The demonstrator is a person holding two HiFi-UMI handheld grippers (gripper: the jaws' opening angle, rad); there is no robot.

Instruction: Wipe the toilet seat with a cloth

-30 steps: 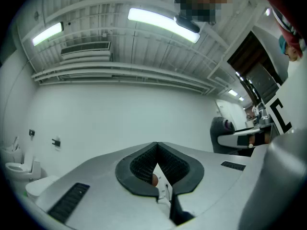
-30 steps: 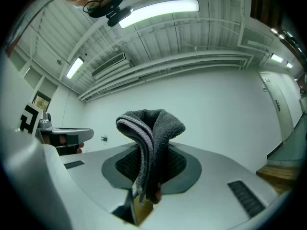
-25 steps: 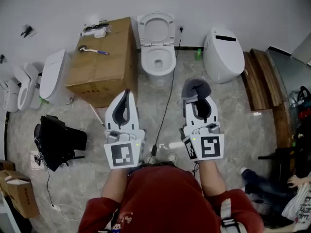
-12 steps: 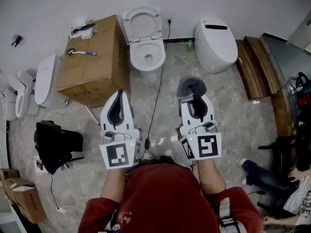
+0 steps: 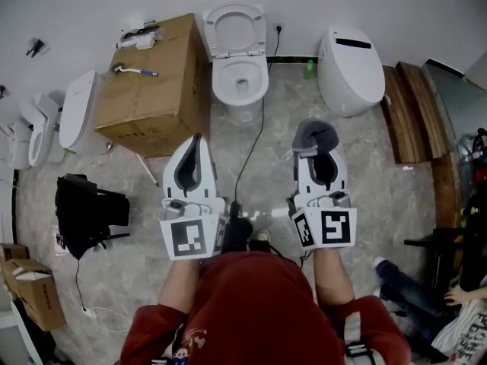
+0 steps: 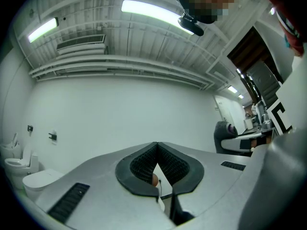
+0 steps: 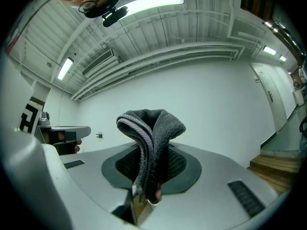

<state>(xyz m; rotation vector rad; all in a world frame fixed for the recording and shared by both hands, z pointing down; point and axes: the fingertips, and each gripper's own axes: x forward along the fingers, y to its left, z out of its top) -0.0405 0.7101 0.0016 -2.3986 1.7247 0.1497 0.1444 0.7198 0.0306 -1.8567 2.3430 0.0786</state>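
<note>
The right gripper is clamped on a folded dark grey terry cloth. The cloth's looped pile bulges up in a soft hump above the ribbed black pads. The left gripper has its 2 jaws pressed together, pad to pad. Both grippers are smooth grey shells with black rubber insets. The glossy white toilet, its lid raised, stands well ahead, roughly between them. A brown cardboard box sits ahead of the left gripper.
</note>
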